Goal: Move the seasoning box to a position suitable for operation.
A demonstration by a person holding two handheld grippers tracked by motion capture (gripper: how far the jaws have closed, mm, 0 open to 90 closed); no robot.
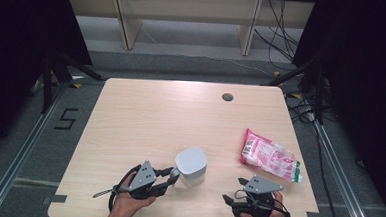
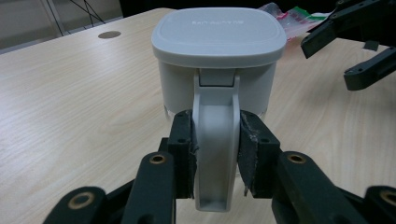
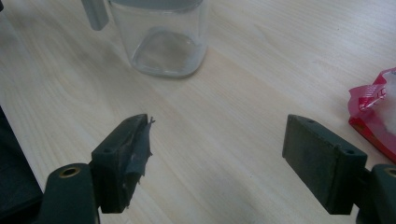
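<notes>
A clear jug [image 1: 191,163] with a white lid [image 2: 218,32] stands upright near the table's front middle. Its white handle [image 2: 216,140] points toward the person. My left gripper [image 1: 173,176] is shut on that handle, and its pads [image 2: 184,154] press on both sides of it. In the right gripper view the jug's glass body [image 3: 163,42] stands ahead and to the left. My right gripper [image 1: 233,189] rests to the right of the jug, near the front edge. It [image 3: 217,158] is open, with bare table between its jaws.
A pink and white snack bag [image 1: 271,156] lies flat to the right of the jug, close to the right gripper [image 2: 355,46]. A round grey grommet [image 1: 227,97] sits near the table's far edge. Black frames and cables flank the table [image 1: 145,116].
</notes>
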